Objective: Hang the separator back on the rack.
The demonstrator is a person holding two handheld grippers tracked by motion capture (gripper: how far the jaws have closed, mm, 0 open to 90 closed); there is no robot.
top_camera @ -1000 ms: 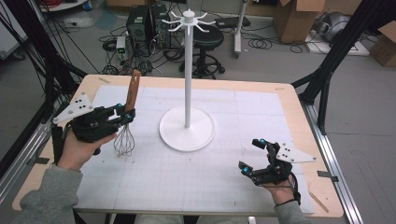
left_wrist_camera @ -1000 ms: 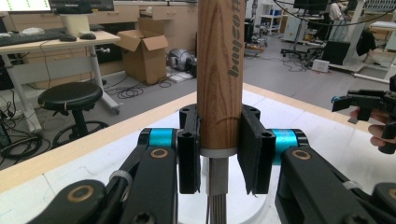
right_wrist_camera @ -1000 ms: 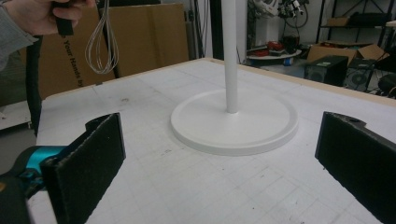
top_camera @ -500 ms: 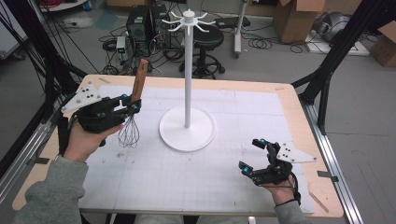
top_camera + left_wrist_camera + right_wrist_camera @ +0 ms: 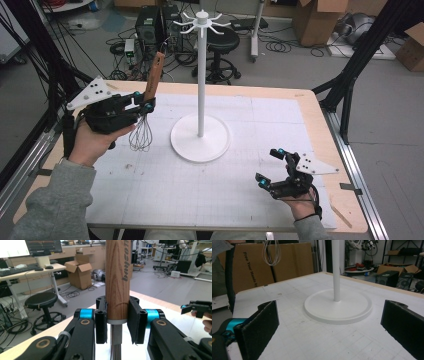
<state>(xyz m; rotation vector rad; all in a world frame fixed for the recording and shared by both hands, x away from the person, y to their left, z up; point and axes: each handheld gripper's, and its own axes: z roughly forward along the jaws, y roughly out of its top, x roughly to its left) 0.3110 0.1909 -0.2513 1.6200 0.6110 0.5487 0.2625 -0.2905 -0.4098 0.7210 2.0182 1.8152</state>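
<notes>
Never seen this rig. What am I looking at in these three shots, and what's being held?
There is no robot arm here: a person at a table holds a hand-operated two-jaw gripper in each hand.

The high view looks down on the table from above the person's side. The other two pictures come from cameras that ride on the grippers and look along their black fingers.

The left gripper is shut on the wooden handle of a whisk, just above the metal collar, as the left gripper view shows close up. The whisk is upright, wire loops down, lifted off the white gridded mat.

The right gripper is open and holds nothing; it sits low near the table's front right.

On the mat stands a white hook stand: a round base, a thin pole and a ring of hooks on top, all bare.
</notes>
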